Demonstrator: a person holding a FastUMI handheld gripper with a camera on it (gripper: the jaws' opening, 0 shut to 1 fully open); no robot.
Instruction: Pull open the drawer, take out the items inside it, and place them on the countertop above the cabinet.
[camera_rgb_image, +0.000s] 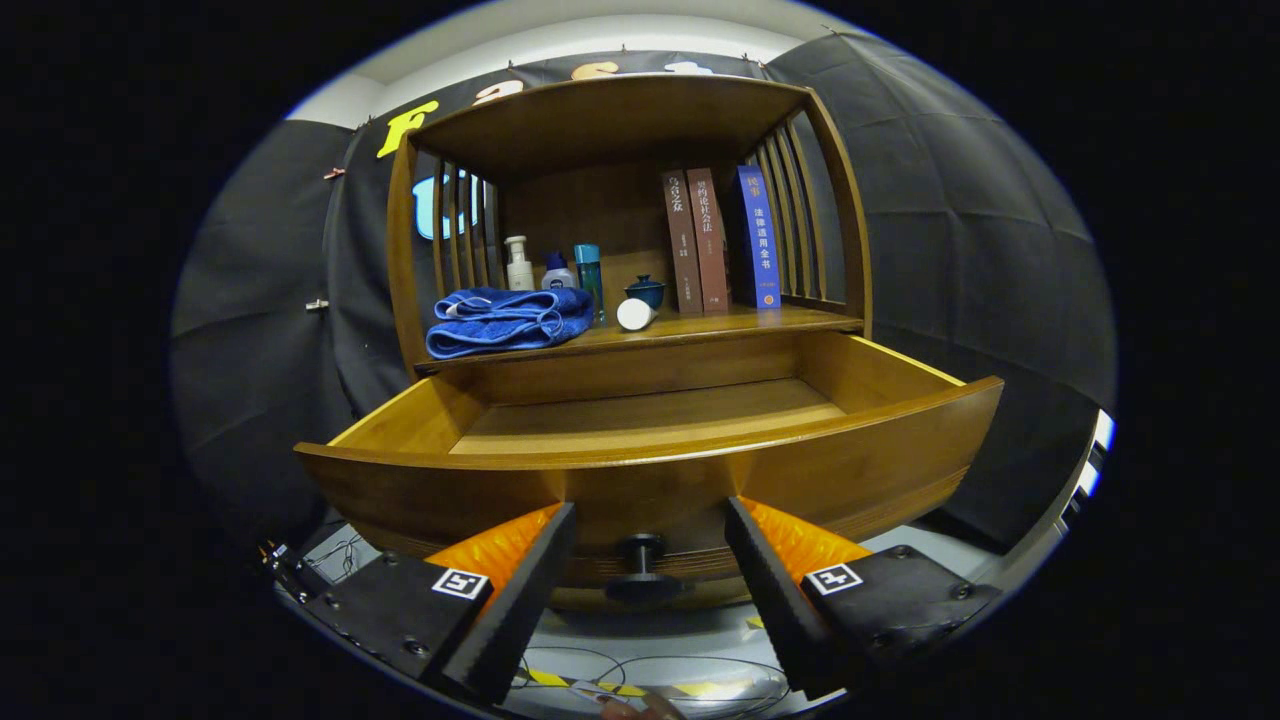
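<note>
Fingers of the gripper (650, 535) stand wide apart, flanking the knob (641, 553) without touching it. At twelve o'clock beyond them the drawer (650, 470) gapes open; its visible floor looks bare. Judging by the towel (508, 320) and white cup (634, 314) on the countertop (720, 325), the unloading seems done, so next comes checking the hidden front of the drawer.

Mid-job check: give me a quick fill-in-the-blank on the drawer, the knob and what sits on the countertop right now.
1. The drawer is pulled ____.
2. The gripper is open, with the drawer's knob ____ its fingers, untouched.
3. On the countertop, the folded blue towel lies in front of three ____.
4. The white cup lies on its ____ near the books.

Missing words: open; between; bottles; side
</note>
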